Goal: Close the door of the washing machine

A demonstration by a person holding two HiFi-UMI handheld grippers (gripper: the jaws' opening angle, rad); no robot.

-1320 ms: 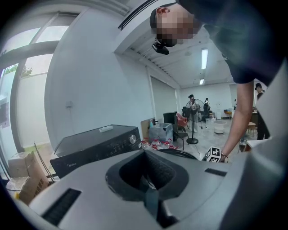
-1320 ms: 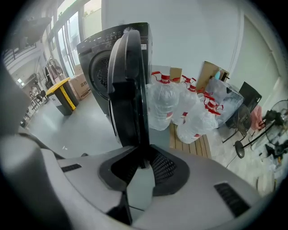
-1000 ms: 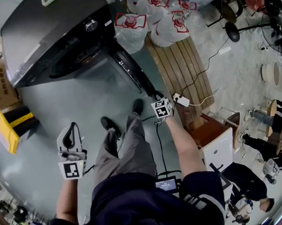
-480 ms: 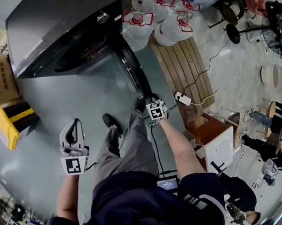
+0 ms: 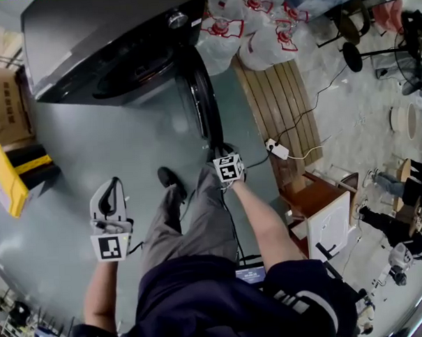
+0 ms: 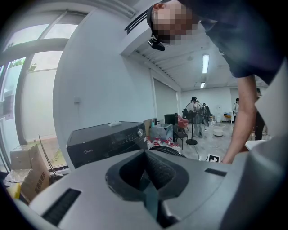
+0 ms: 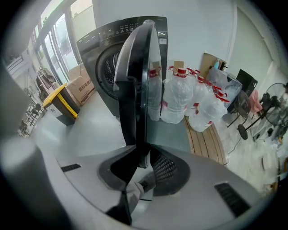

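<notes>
The door (image 7: pixel 135 90) hides, seemingly, much of the drum (image 7: pixel 110 67).

Big water jugs (image 5: pixel 261 33) with red-and-white labels sit bunched in clear bags at the far end of a slatted wooden pallet (image 5: pixel 281 102), and a white power strip (image 5: pixel 278 149) with its cable lies at the pallet's near end. Left side has a cardboard box (image 5: pixel 2 103) and, near it, a black bin with a yellow lid (image 5: pixel 16 176). Right side has a brown wooden crate (image 5: pixel 313 198) next to a white cabinet (image 5: pixel 330 225), a black floor fan (image 5: pixel 411 33), a white bucket (image 5: pixel 403 114), and people (image 5: pixel 402 236) well apart near the edge.
</notes>
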